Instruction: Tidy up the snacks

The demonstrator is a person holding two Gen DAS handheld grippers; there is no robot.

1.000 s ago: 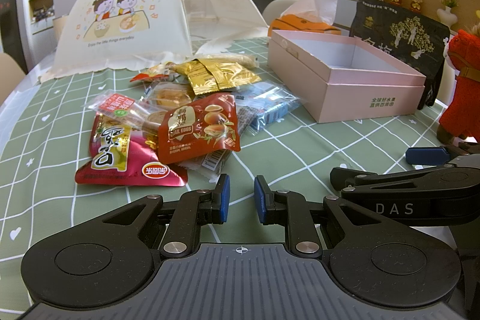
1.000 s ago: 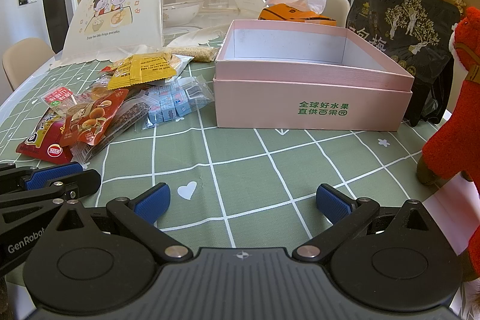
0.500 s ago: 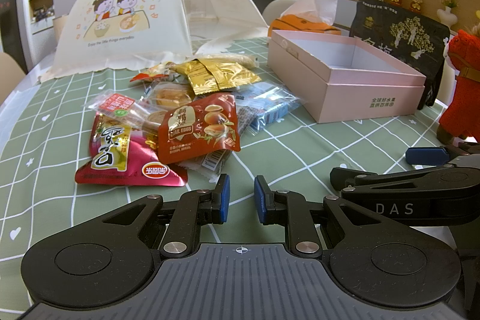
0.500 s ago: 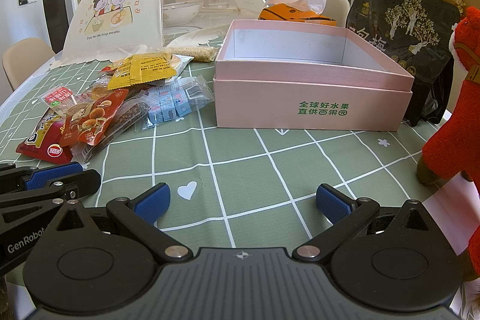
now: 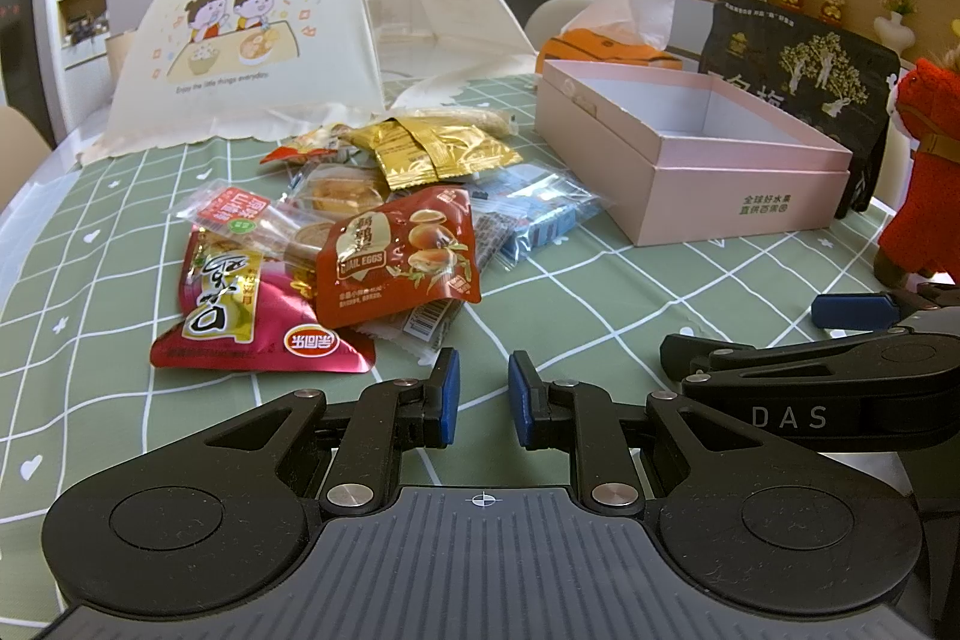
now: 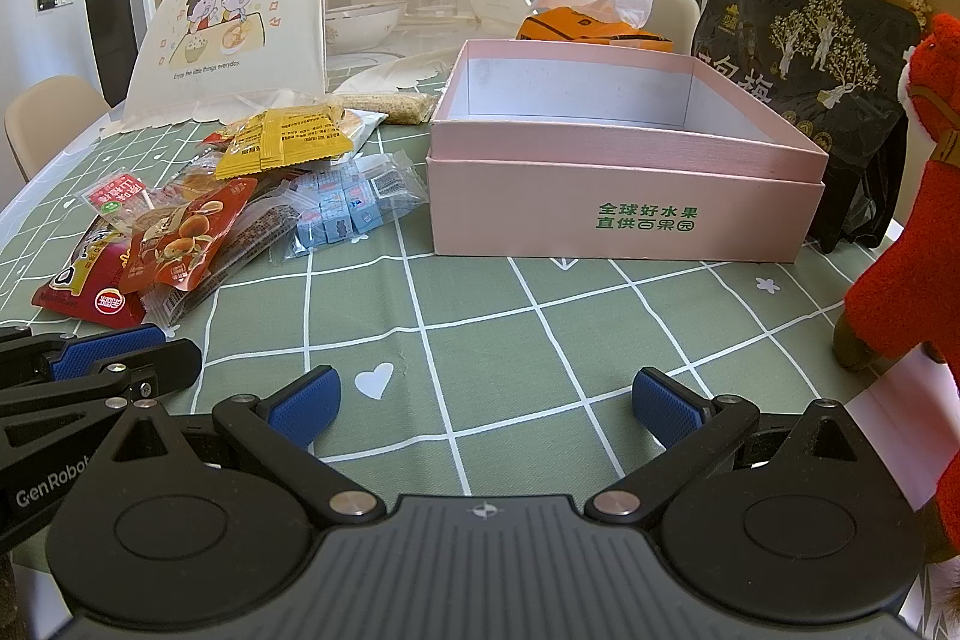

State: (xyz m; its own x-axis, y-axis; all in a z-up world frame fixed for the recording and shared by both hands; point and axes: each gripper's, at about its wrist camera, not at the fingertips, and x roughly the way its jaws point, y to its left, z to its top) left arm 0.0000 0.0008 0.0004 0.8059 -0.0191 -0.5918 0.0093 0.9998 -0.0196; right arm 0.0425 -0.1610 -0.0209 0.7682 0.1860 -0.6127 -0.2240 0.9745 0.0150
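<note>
Pink cardboard is the anchor of this table: an open pink box (image 6: 618,196) sits lidless on the green checked cloth (image 6: 540,340), its white inside bare as far as I can see, which suits it as the place the snacks are meant to go.

Left of the box, near it but apart from it, lies the snack pile (image 5: 360,232). A clear bag of small blue packets (image 6: 342,208) is the piece closest to the box wall. Further from the box are a gold sachet (image 5: 438,148), an orange-red quail egg pouch (image 5: 396,256) lying on top of its neighbours, and a dark red pouch (image 5: 240,316) at the near edge. The loose overlap suggests they were tipped out, not sorted.

Behind the box stand a tissue pack (image 6: 600,16) and a black bag (image 6: 810,52); to its right is a red plush toy (image 6: 900,232); beyond the pile, a mesh food cover (image 6: 270,28).

Both tools wait low over the cloth in front of the box. The left gripper (image 5: 483,397) holds nothing, its jaws drawn near each other with a narrow gap, and it points at the pile's near edge. The right gripper (image 6: 483,400) is spread wide, empty, facing the box front. I judge nothing has been packed yet; the quail egg pouch looks the easiest first pick, being uppermost and closest.
</note>
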